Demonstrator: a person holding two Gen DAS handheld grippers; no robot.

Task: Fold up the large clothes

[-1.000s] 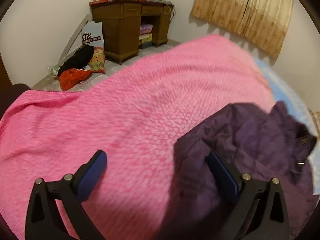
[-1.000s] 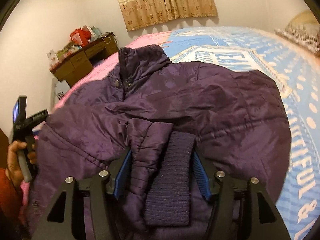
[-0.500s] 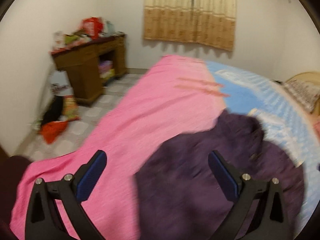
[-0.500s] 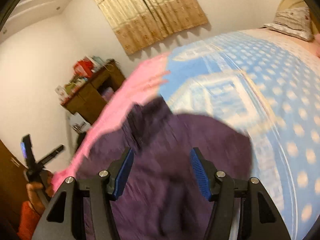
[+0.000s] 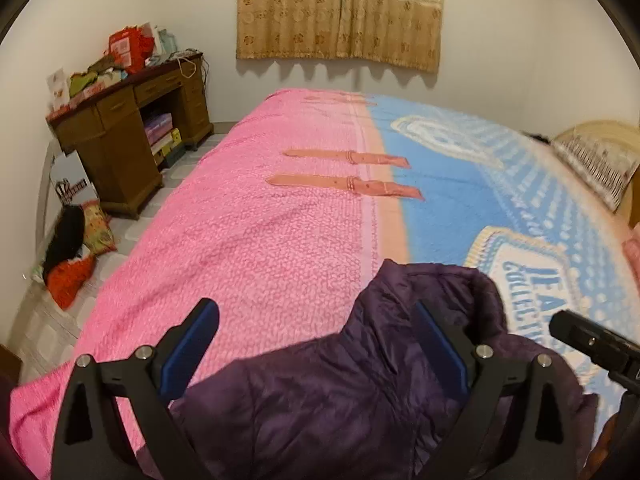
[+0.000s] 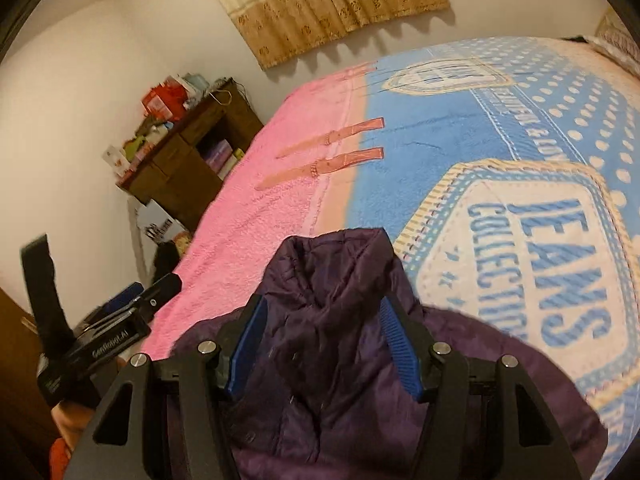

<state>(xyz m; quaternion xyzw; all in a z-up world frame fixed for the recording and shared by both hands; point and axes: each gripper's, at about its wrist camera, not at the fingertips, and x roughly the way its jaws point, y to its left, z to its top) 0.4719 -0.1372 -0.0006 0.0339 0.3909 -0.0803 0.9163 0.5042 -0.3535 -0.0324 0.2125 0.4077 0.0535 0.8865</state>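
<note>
A dark purple puffer jacket [image 5: 360, 384] lies bunched at the near end of a bed with a pink and blue blanket [image 5: 280, 232]. My left gripper [image 5: 316, 348] is open wide above the jacket's left part, with nothing between its blue pads. My right gripper [image 6: 320, 340] is partly open, and the jacket's collar and upper body [image 6: 332, 280] lie between its blue pads; I cannot tell whether they press it. The right gripper also shows at the right edge of the left wrist view [image 5: 592, 344], and the left gripper at the left of the right wrist view [image 6: 120, 320].
A cluttered brown wooden desk [image 5: 132, 132] stands against the left wall, with bags and cloth items [image 5: 72, 248] on the tiled floor beside it. A curtain [image 5: 340, 12] hangs on the far wall. A pillow [image 5: 596, 160] lies at the bed's far right.
Both grippers have swung up and toward the far wall. The right gripper was around the folded sleeve and knit cuff; now the collar part lies between its pads. The left gripper stayed open.
</note>
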